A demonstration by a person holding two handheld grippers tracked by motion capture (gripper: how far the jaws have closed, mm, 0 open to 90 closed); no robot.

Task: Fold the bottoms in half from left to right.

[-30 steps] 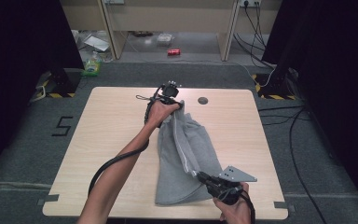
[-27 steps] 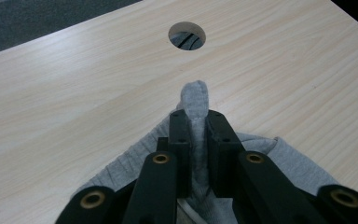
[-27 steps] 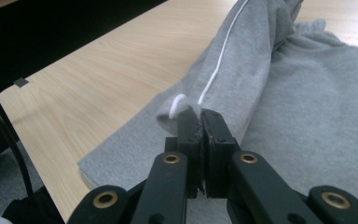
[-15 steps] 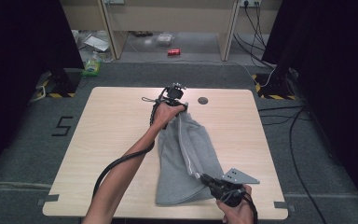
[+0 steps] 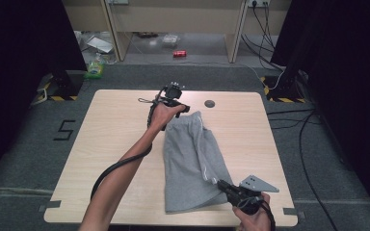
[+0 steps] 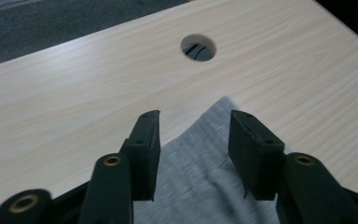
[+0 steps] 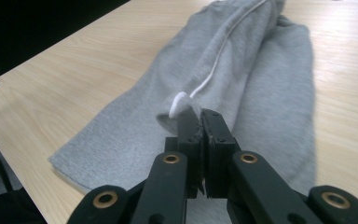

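A grey garment (image 5: pixel 192 159) with a white drawstring (image 7: pixel 214 70) lies folded lengthwise on the wooden table (image 5: pixel 115 134). At its far end my left gripper (image 5: pixel 185 109) hovers just over the cloth. Its jaws have just been opening, and in the left gripper view (image 6: pixel 195 135) they stand apart with a corner of the garment (image 6: pixel 200 186) lying flat below, untouched by the pads. At the near end my right gripper (image 5: pixel 220 183) is shut on a fold of the garment (image 7: pixel 261 70); in the right gripper view (image 7: pixel 199 119) the fold and cord end bunch at the tips.
A round cable hole (image 5: pixel 210 103) sits in the table just beyond the garment's far end. Bare tabletop stretches to the left and right of the cloth. On the floor behind are a red can (image 5: pixel 179 53), a green bottle (image 5: pixel 95 70) and cables (image 5: pixel 289 120) at the right.
My left gripper's jaws have opened and let go of the garment's far end, which now rests on the table. The right gripper stays shut on the near end, shifted slightly.
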